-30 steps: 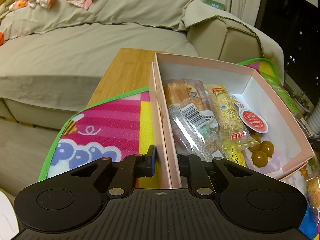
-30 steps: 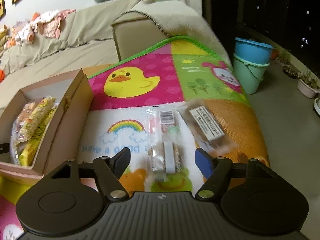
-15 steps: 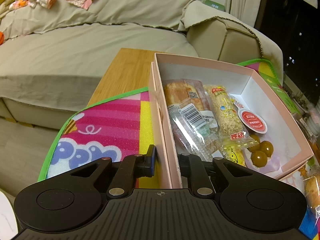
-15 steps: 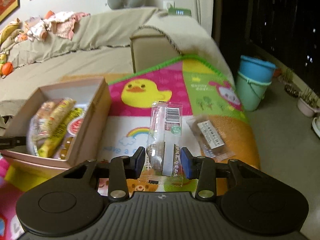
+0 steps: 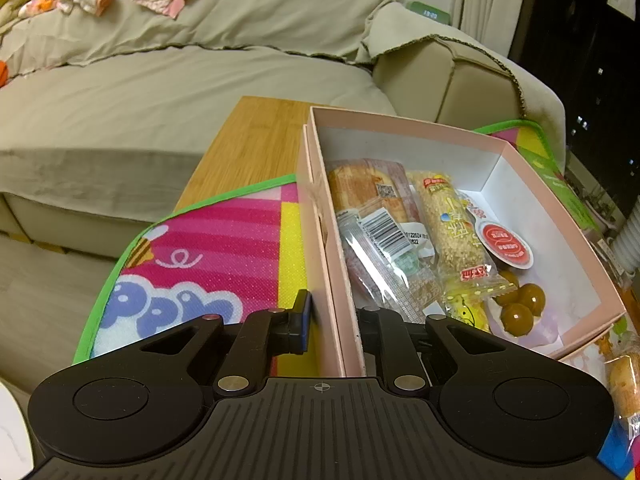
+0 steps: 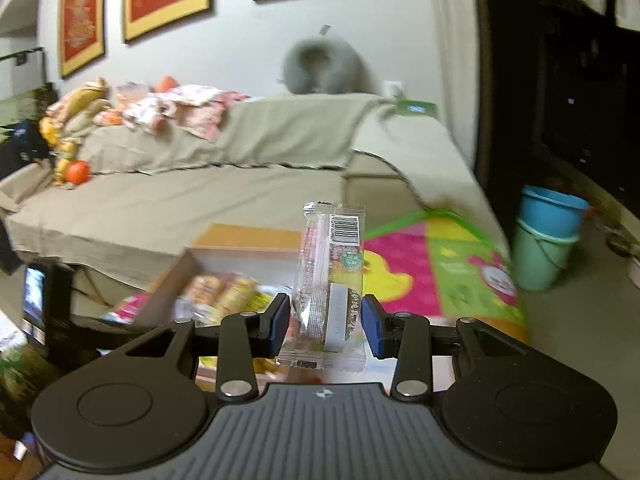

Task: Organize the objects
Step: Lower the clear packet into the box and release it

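Note:
A pink cardboard box [image 5: 420, 132] sits on a colourful play mat [image 5: 208, 240] and holds several wrapped snacks [image 5: 384, 240] and brown balls [image 5: 520, 308]. My left gripper [image 5: 332, 320] is shut on the box's near left wall, one finger outside and one inside. In the right wrist view, my right gripper [image 6: 325, 322] is shut on a clear snack packet [image 6: 330, 280] with a barcode, held upright in the air above the mat [image 6: 440, 272]. The same box [image 6: 224, 276] lies blurred below and to the left of the packet.
A beige sofa [image 5: 160, 92] stands behind the wooden table [image 5: 256, 136]. Clothes and toys [image 6: 140, 112] are piled on the sofa back. Two stacked buckets [image 6: 548, 236] stand on the floor at the right. Another snack packet [image 5: 624, 380] lies on the mat beside the box.
My right gripper closed on the snack packet that lay on the mat and lifted it up, tilting toward the sofa. The left gripper and the box kept still.

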